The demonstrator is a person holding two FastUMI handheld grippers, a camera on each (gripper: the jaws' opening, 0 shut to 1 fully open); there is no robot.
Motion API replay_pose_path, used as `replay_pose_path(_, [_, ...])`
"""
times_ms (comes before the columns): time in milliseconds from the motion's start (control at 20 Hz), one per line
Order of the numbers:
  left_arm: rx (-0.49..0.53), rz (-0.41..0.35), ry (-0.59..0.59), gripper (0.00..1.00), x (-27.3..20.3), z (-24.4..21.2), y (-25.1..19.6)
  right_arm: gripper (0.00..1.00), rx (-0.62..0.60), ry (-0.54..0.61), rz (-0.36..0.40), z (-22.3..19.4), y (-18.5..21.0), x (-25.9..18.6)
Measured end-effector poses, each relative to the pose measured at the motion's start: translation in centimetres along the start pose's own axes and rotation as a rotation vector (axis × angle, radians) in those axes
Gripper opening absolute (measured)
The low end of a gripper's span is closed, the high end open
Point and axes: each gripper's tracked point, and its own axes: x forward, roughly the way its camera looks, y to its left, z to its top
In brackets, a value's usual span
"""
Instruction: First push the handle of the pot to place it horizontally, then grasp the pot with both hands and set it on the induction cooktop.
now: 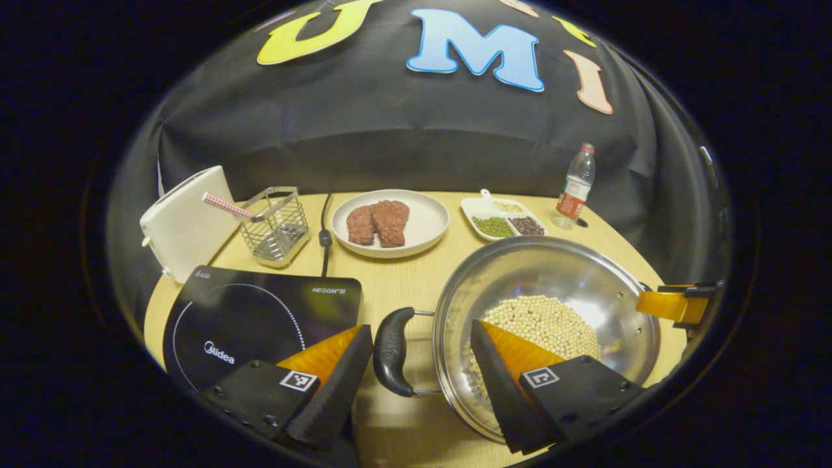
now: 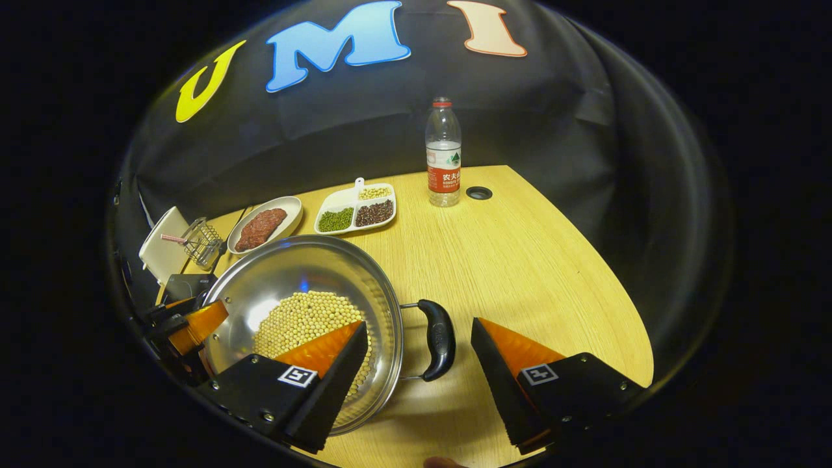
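Steel pot (image 1: 552,286) on table, handles (image 1: 392,351) apparently left-right, hand-held grippers astride

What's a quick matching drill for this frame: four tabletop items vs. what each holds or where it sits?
Things:
1. pot
2. round plate
3. divided tray
4. water bottle

States:
A. green, dark and pale beans in separate compartments
B. stands upright near the table's far edge, beside a small round hole
C. pale beans heaped inside, a black handle on each side
D. two slabs of red meat

Pairs: 1-C, 2-D, 3-A, 4-B
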Motion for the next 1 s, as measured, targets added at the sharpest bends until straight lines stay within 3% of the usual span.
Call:
replay_pose_path(150, [0.004,-0.004,0.016,1.0,0.6,-0.3,-0.2,0.98,0.005,0.016,-0.002,-0.4,-0.3,0.5])
replay_pose_path(250, [0.016,-0.004,0.015,0.92,0.8,-0.1,-0.3,0.98,0.015,0.031,0.0,-0.7,-0.2,0.8])
replay_pose_path(350, [0.026,0.002,0.019,0.98,1.0,-0.3,-0.2,0.98,0.031,0.047,0.01,-1.1,0.1,1.3])
replay_pose_path(450, [0.033,0.006,0.023,0.9,1.3,-0.3,-0.1,1.0,0.042,0.066,0.017,-1.4,0.3,1.8])
replay_pose_path(600, [0.054,0.018,0.032,0.96,1.6,-0.5,0.1,0.99,0.043,0.092,0.02,-2.0,0.4,2.3])
replay_pose_path(700, [0.063,0.03,0.041,0.89,1.9,-0.6,0.4,1.0,0.041,0.105,0.018,-2.3,0.4,2.5])
replay_pose_path(750, [0.065,0.03,0.045,0.82,2.1,-0.8,0.3,0.93,0.04,0.11,0.017,-2.5,0.4,2.6])
replay_pose_path(900, [0.081,0.043,0.074,0.84,2.6,-1.5,0.8,0.88,0.036,0.128,0.004,-2.9,0.1,2.7])
replay_pose_path(950, [0.073,0.044,0.075,0.8,2.9,-1.6,0.7,0.82,0.031,0.131,-0.019,-3.1,-0.5,2.9])
replay_pose_path(1000, [0.069,0.041,0.071,0.8,2.9,-1.6,0.5,0.67,0.044,0.134,-0.012,-2.9,-0.6,2.7])
